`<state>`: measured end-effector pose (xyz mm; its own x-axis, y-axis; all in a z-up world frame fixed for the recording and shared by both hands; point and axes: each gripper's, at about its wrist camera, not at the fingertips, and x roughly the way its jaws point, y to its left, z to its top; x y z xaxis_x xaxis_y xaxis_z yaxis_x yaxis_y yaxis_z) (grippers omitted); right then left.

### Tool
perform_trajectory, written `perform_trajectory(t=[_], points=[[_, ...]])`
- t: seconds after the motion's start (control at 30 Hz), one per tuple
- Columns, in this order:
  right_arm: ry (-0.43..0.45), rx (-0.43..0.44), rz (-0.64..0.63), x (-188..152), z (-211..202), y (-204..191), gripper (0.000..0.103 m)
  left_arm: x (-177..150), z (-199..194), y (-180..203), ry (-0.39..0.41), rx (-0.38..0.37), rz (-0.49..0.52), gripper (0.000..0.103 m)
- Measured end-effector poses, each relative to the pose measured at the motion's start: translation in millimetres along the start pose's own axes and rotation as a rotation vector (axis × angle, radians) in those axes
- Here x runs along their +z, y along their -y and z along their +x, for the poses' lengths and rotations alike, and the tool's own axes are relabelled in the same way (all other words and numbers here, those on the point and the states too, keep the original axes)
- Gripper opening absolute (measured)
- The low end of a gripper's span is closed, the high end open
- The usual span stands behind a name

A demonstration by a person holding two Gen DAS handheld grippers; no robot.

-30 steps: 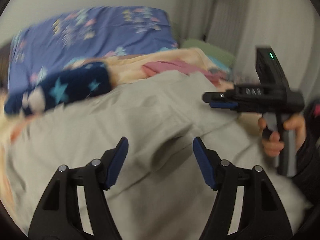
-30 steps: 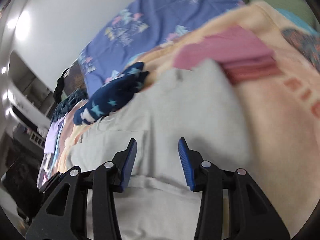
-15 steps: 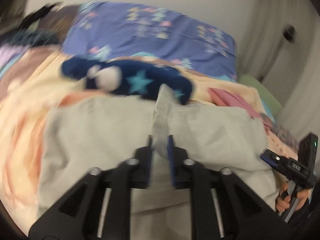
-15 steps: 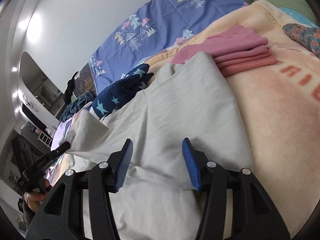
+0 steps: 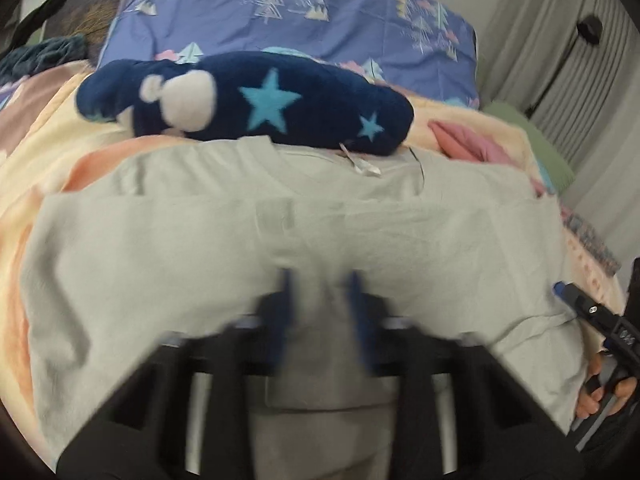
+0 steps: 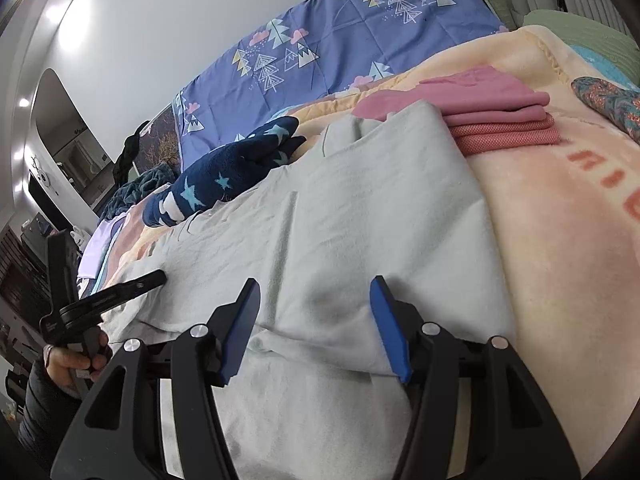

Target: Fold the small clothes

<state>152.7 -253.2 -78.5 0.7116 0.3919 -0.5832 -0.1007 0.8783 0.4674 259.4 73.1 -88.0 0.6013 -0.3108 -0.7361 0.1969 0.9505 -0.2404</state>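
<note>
Grey garment [image 5: 400, 232] lies spread under both grippers: left gripper [image 5: 320, 312], blurred, closing with cloth between its pads; right gripper [image 6: 316, 324] opening above a fold

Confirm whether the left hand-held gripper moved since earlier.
Yes: left hand-held gripper came in from the left edge toward the navy star fleece, jaws closing, grip unclear.

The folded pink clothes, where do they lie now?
In the right wrist view the pink clothes lie stacked at the upper right on the peach blanket, touching the far right corner of the grey garment.
</note>
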Motion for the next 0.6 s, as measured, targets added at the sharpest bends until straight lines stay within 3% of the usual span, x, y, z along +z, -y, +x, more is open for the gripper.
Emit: perform_trajectory(t=[0.07, 0.2, 0.3, 0.4, 0.5, 0.6], points=[[0.023, 0.011, 0.003, 1.1, -7.0, -0.1, 0.058, 6.3, -9.2, 5.3, 0.035, -0.007, 0.005, 0.006], [0.107, 0.100, -0.011, 6.0, -33.7, -2.5, 0.058, 27.1, -87.8, 1.6, 0.233, -0.042, 0.010, 0.006], [0.113, 0.085, -0.027, 5.8, -36.1, -1.2, 0.058, 26.7, -141.6, -22.3, 0.336, 0.048, 0.020, 0.006], [0.062, 0.066, -0.003, 2.9, -22.8, 2.7, 0.058, 10.3, -151.4, -64.3, 0.299, 0.117, -0.024, 0.006], [0.002, 0.009, -0.019, -0.5, -6.6, -1.3, 0.058, -11.9, -125.8, -102.4, 0.200, 0.098, -0.116, 0.007], [0.002, -0.017, -0.037, -1.7, -6.1, -5.5, 0.058, -27.6, -97.8, -119.8, 0.133, 0.153, -0.143, 0.011]])
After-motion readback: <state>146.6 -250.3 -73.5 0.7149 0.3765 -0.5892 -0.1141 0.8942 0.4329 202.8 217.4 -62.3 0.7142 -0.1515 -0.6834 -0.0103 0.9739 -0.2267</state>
